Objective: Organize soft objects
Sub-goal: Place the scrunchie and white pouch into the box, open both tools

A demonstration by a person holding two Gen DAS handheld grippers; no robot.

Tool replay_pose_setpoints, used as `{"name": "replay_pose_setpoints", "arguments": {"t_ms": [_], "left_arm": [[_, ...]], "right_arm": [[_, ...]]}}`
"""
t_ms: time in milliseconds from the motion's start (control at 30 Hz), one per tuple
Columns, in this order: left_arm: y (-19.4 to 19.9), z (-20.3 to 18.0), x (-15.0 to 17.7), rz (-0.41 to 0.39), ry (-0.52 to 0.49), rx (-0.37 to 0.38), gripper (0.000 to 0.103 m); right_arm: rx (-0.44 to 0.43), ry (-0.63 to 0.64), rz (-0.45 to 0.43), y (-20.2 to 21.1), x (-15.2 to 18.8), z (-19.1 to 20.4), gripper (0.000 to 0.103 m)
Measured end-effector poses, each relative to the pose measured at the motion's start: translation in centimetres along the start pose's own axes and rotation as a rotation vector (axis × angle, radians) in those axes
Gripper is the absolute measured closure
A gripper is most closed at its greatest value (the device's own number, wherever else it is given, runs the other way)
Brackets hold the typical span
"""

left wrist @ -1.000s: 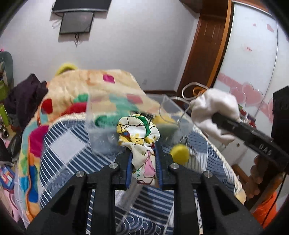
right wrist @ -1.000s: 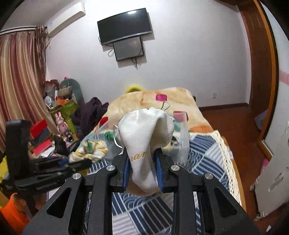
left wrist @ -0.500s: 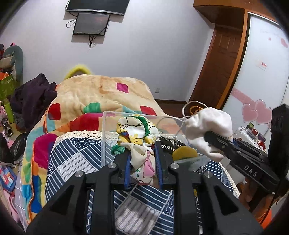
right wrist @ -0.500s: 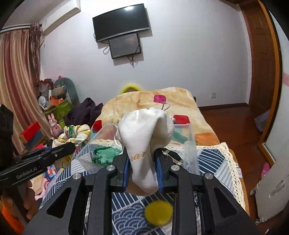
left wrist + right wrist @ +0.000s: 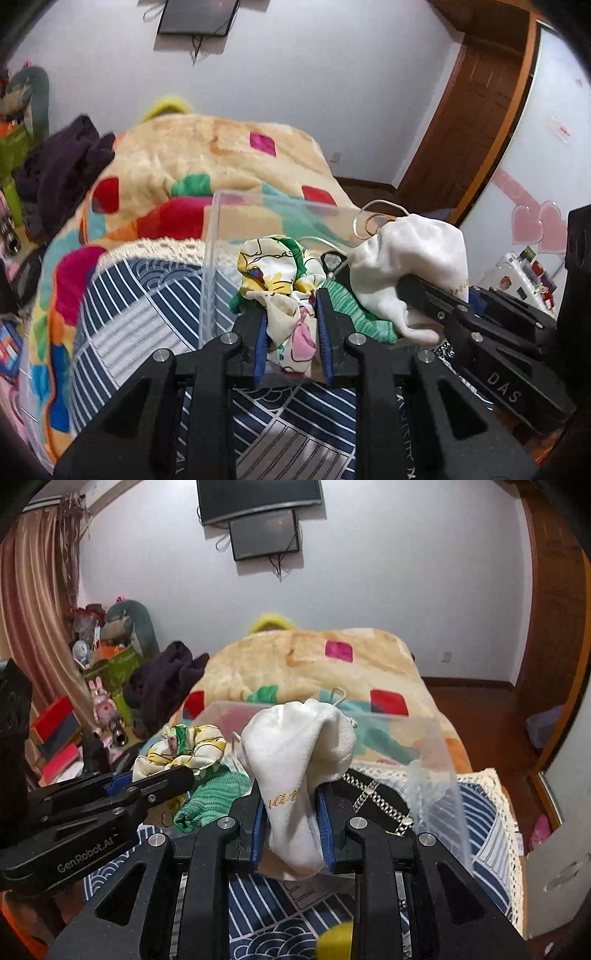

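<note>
In the left wrist view, the left gripper [image 5: 289,328] sat at the lower centre of the frame, its blue-padded jaws pinching a crumpled silky cloth printed in yellow, white, green and pink [image 5: 280,280], which bulged above the jaws and hung below them. Compared with a second earlier, the clear rectangular plastic storage box [image 5: 210,266] had grown much larger and now filled the middle of the frame, so both grippers had advanced to its open top; the placing step appeared close, with release likely next. A folded green knitted item [image 5: 354,314] lay inside the box, just right of the jaws. At the right of the frame, the right gripper [image 5: 410,291] reached in, clamped on a bunched white fabric pouch with gold lettering [image 5: 410,258]. The small round yellow object seen earlier was no longer visible here. In the right wrist view, the right gripper [image 5: 290,819] at lower centre held the white pouch [image 5: 295,746] between pressed jaws, the pouch rising above them over the box, whose clear wall [image 5: 436,760] stood to the right. The left gripper [image 5: 173,771] entered from the left edge with the printed cloth [image 5: 184,746] above the green knit [image 5: 214,797]. A blurred yellow round object [image 5: 334,939] showed at the bottom edge.
</note>
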State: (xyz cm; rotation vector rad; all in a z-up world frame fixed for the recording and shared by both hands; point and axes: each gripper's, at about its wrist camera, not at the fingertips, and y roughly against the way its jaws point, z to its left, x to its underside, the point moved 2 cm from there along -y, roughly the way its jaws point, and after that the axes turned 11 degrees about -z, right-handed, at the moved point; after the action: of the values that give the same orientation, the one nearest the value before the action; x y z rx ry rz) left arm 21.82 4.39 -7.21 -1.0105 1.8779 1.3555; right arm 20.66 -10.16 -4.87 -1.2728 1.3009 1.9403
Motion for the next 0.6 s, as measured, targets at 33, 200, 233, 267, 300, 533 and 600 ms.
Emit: {"name": "replay_pose_setpoints", "arguments": {"t_ms": [33,200,233,267,300,533,600], "left_arm": [[-0.1,0.1,0.1,0.002,0.01,0.006,0.081],[0.2,0.0,0.2,-0.004,0.002,-0.007,0.074],[0.3,0.0,0.2,-0.002,0.002,-0.01,0.072],[0.5,0.0,0.1,-0.003,0.004,-0.008,0.069],[0.6,0.0,0.0,-0.005,0.006,-0.005,0.067],[2.9,-0.3,-0.5,-0.05,-0.016,-0.011,0.049],[3.8,-0.5,-0.7,-0.061,-0.024,-0.001,0.046]], "right_arm": [[0.0,0.0,0.0,0.0,0.0,0.0,0.081],[0.007,0.023,0.012,0.2,0.0,0.3,0.079],[0.008,0.031,0.013,0.1,-0.1,0.4,0.078],[0.01,0.041,0.013,0.1,-0.2,0.5,0.074],[0.016,0.054,0.016,0.3,-0.2,0.5,0.069],[0.009,0.053,-0.027,1.9,-0.6,0.4,0.046],[0.008,0.045,-0.047,2.7,-0.8,0.2,0.034]]}}
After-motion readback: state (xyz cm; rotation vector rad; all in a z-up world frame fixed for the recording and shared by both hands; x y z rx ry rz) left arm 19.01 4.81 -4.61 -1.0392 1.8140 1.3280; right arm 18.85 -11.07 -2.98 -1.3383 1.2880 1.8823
